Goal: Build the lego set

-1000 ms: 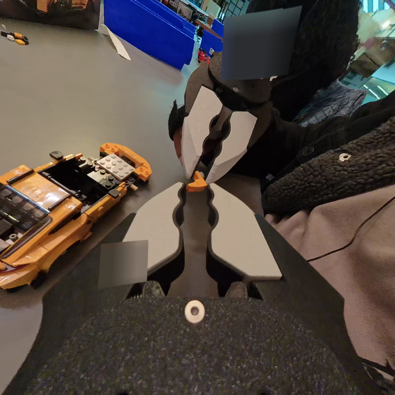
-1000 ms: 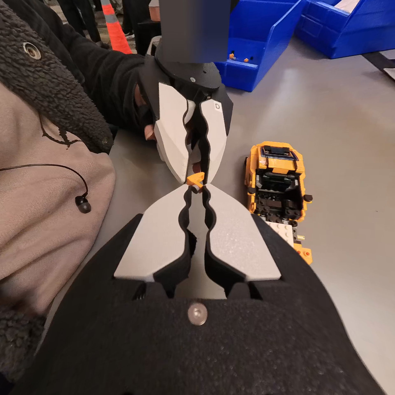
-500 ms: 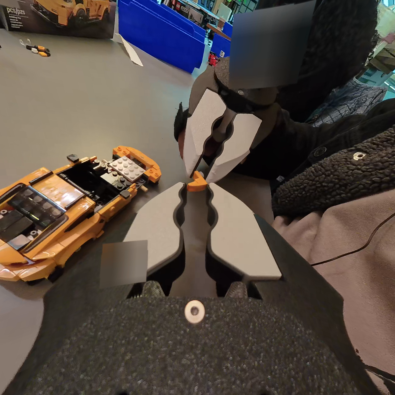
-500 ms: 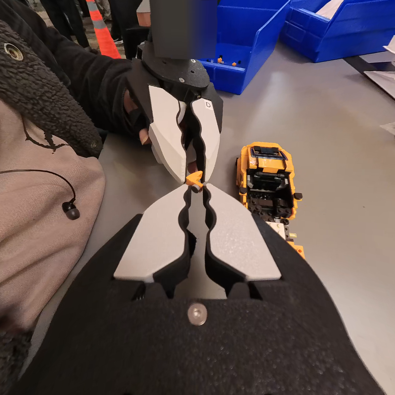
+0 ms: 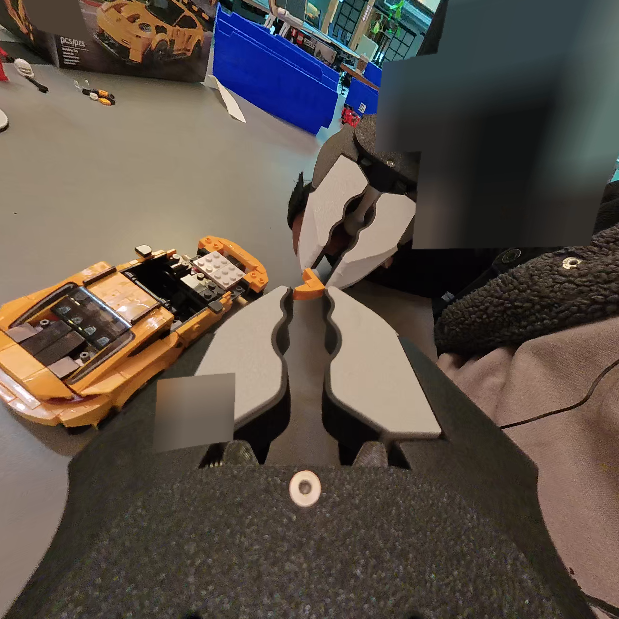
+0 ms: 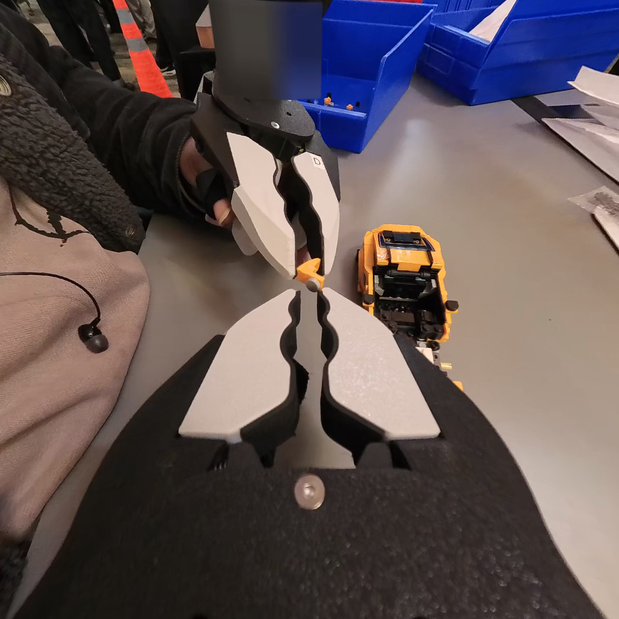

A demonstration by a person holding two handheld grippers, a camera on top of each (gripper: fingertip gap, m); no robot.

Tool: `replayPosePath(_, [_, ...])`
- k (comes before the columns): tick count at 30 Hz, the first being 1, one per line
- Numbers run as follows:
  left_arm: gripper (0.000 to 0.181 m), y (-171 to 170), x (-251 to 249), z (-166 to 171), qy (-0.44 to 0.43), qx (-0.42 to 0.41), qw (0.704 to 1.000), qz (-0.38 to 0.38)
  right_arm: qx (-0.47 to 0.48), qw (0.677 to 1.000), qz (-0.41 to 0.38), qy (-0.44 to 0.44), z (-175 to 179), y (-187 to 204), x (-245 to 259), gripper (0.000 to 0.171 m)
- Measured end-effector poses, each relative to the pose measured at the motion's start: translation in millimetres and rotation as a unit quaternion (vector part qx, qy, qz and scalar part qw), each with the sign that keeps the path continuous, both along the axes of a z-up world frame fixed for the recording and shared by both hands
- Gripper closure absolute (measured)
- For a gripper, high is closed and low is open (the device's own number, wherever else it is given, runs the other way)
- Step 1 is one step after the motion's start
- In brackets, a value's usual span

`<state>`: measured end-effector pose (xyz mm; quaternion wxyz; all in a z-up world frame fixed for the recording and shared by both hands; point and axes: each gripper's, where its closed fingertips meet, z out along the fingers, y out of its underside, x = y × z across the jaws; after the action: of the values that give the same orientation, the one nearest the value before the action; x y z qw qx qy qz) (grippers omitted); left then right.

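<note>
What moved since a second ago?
Both grippers swung together, tips still meeting: the set box shows more and the orange car slid across the views. Nothing let go: left gripper still pinches the orange piece, right gripper the grey pin.

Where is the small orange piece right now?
The orange piece is held in the air between both grippers' tips, right of the car in the left wrist view.
</note>
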<state>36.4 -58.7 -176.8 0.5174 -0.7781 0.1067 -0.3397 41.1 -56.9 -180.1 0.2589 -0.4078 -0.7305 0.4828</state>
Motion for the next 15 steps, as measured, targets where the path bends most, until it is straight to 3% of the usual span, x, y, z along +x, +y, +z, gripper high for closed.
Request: replayPosePath(15, [0.165, 1.5, -1.6, -3.2, -0.007, -0.009, 1.000, 0.008, -0.002, 1.000, -0.008, -0.001, -2.7, 1.3, -2.6, 0.162])
